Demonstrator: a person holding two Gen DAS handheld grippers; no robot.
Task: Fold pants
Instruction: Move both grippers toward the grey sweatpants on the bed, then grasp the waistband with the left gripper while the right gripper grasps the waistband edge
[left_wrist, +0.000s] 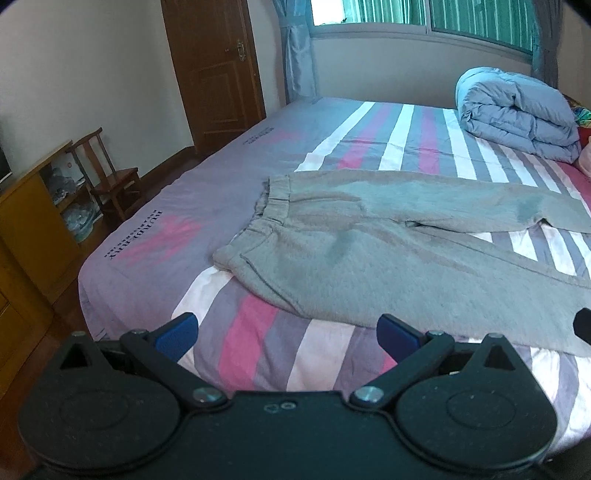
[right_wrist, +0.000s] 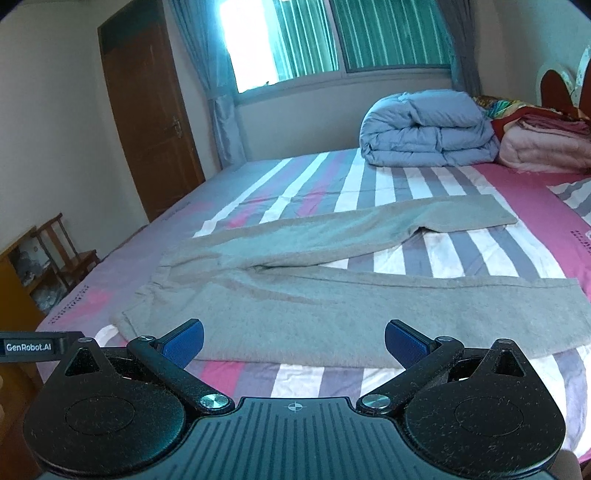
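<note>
We count one pair of grey pants (left_wrist: 369, 240), one bed (left_wrist: 147, 266), one rolled blue duvet (left_wrist: 517, 114), one wooden door (left_wrist: 214, 70), one small wooden chair (left_wrist: 110, 177), and two grippers, left (left_wrist: 287, 332) and right (right_wrist: 294, 341).

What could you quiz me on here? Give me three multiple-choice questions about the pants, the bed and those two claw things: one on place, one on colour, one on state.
1. Where does the duvet lie?
A. On the chair
B. At the far end of the bed, under the window
C. On top of the pants

2. What colour are the pants?
A. Grey
B. Black
C. Red

3. How do the left gripper and right gripper stand?
A. Both shut on the pants
B. One open, one shut
C. Both open, holding nothing

Answers:
1. B, the folded blue duvet sits on the bed below the window, well beyond the pants.
2. A, the pants are plain grey against the striped sheet.
3. C, in each wrist view the blue fingertips stand wide apart with no cloth between them.
</note>
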